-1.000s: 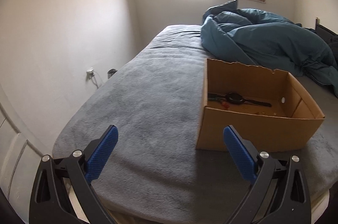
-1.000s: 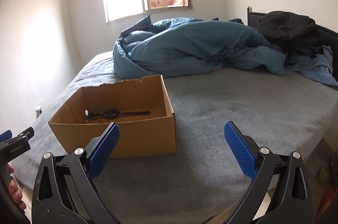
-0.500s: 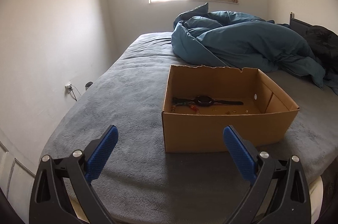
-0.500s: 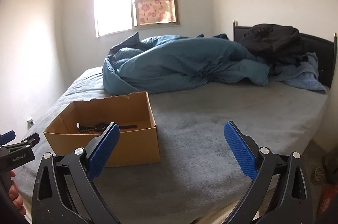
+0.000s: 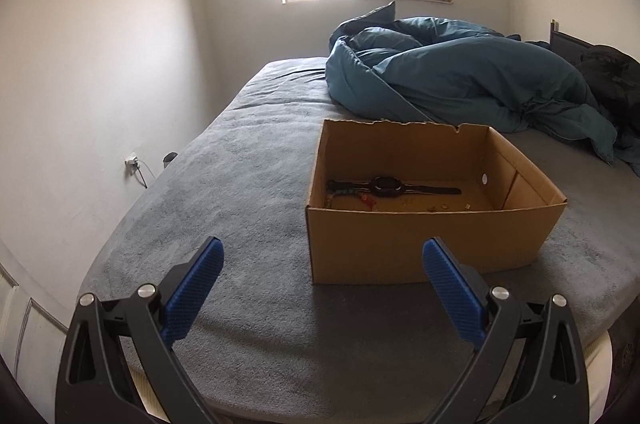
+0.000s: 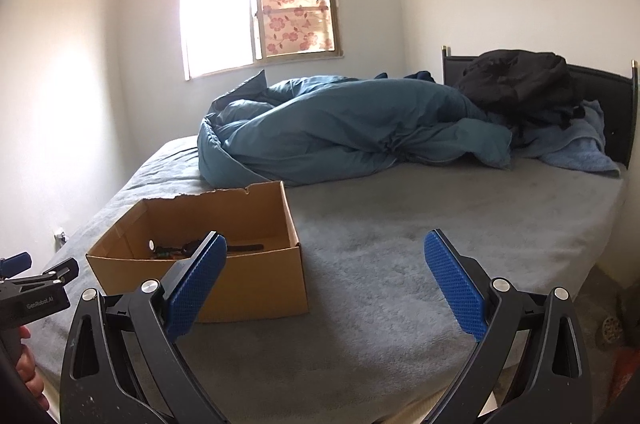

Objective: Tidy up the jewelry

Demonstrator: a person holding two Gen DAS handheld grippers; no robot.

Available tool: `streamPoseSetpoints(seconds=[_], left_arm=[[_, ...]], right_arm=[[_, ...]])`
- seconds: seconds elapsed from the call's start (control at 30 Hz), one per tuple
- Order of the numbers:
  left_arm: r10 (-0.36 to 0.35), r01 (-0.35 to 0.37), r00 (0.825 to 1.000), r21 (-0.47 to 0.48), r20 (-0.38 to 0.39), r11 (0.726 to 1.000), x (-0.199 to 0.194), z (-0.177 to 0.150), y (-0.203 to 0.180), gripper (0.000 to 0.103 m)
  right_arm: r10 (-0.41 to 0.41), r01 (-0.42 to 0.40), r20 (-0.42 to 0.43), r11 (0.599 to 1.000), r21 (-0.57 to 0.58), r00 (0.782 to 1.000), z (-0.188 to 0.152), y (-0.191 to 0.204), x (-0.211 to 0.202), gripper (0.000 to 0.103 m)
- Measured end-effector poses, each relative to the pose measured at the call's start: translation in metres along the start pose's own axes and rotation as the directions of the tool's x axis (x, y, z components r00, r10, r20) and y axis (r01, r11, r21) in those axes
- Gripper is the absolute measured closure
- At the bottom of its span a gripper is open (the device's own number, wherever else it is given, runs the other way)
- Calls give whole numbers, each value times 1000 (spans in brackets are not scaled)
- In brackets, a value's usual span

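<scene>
— Where does the jewelry lie from the grippers?

— It is all inside the cardboard box (image 5: 424, 244) standing on the bed (image 5: 240, 207). From the left gripper (image 5: 322, 290), the box sits at about one o'clock, close ahead. On its floor lies a black watch (image 5: 387, 185), with small bits scattered beside it, too tiny to name.

— How does the watch run?

— Its strap lies stretched from nine o'clock to three o'clock across the left wrist view, so broadside to that gripper's line of reach. I judge the gripper would have to go over the near wall and come down from above.

— And the right gripper?

— In its own view the right gripper (image 6: 324, 280) has the box (image 6: 248, 288) at about ten o'clock, off to the side; only a part of the watch (image 6: 192, 246) shows past the blue pad (image 6: 196, 288). The left looks the nearer and better lined up, by my reckoning.

— What do they hold?

— Nothing. Both stand spread wide, pads well apart, touching neither box nor bed. The left gripper (image 6: 38, 288) also shows at the edge of the right wrist view, with a hand (image 6: 30, 372) under it.
</scene>
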State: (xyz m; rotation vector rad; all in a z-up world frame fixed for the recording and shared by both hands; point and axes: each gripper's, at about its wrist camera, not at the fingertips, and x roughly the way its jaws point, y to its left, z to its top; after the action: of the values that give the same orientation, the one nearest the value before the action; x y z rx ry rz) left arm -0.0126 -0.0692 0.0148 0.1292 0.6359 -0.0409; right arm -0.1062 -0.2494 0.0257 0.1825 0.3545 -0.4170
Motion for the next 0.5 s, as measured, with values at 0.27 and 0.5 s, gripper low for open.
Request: streamPoseSetpoints(seconds=[0.27,0.5], left_arm=[[-15,15,999,0,-29,1000,-10,6,-6,5],[-4,4,1000,-4,-8,1000,-28,6,-6,5]], right_arm=[[-10,10,2,1000,4,1000,6,0,-9,8],[-7,7,5,1000,3,1000,8,1,-21,8]])
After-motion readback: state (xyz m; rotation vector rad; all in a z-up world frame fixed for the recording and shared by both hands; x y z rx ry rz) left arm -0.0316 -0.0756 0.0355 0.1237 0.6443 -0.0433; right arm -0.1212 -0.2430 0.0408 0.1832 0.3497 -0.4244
